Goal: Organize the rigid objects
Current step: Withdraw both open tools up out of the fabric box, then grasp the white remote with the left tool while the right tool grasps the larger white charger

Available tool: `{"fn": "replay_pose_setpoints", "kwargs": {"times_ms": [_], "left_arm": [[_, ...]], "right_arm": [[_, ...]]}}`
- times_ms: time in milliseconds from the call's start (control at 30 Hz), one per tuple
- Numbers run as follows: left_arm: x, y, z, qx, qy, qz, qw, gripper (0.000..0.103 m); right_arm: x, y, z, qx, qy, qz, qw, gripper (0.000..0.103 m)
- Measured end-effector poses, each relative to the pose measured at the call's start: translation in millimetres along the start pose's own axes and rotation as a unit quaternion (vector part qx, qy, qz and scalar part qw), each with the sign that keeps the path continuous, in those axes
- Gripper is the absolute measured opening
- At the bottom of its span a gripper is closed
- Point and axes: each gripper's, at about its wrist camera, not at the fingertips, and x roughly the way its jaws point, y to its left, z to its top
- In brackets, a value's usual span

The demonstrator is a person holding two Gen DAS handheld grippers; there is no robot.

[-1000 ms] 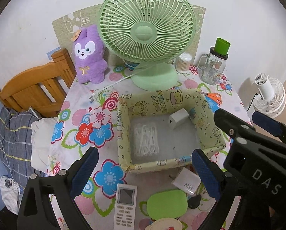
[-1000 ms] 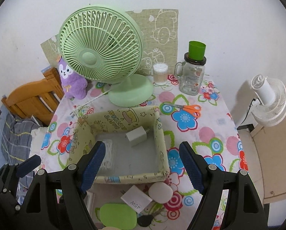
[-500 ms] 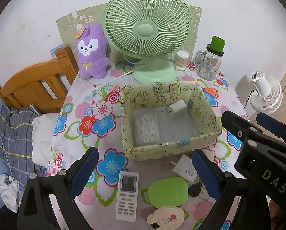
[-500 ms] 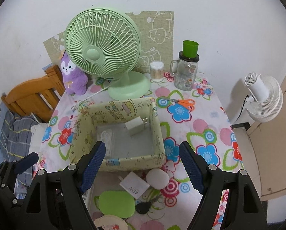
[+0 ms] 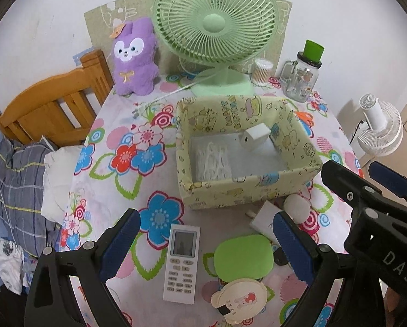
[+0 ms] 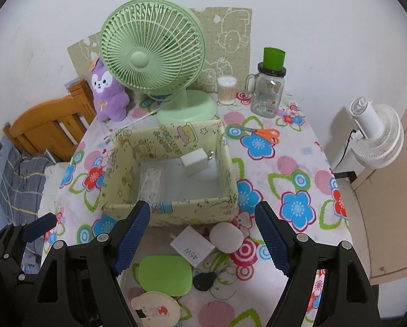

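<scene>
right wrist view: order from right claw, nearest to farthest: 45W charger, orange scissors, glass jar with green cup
1. 45W charger: just beyond the open right claw, in front of the fabric box.
2. Orange scissors: farther back, right of the box.
3. Glass jar with green cup: farthest, at the back by the wall.

Ahead of the jaws, a pale yellow cartoon-printed box sits on a white tablecloth with red, blue and pink flowers. Between the jaws lies a lime-green case; beyond stands a mint-green fan.
</scene>
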Motion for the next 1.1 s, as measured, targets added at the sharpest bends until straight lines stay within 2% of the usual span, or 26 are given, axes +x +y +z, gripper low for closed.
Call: {"fn": "replay_pose_setpoints", "kwargs": {"times_ms": [233, 1100], "left_arm": [[13.5, 2.8, -14.0, 0.002, 0.016, 0.002, 0.9999, 0.099], [74.0, 23.4, -60.4, -0.026, 0.094, 0.018, 0.9950, 0.099]], "right_arm": [[9.1, 1.3, -15.1, 0.003, 0.004, -0.001, 1.000, 0.082], [73.6, 11.9, -55.3, -0.023, 0.083, 0.003, 0.996, 0.082]]}}
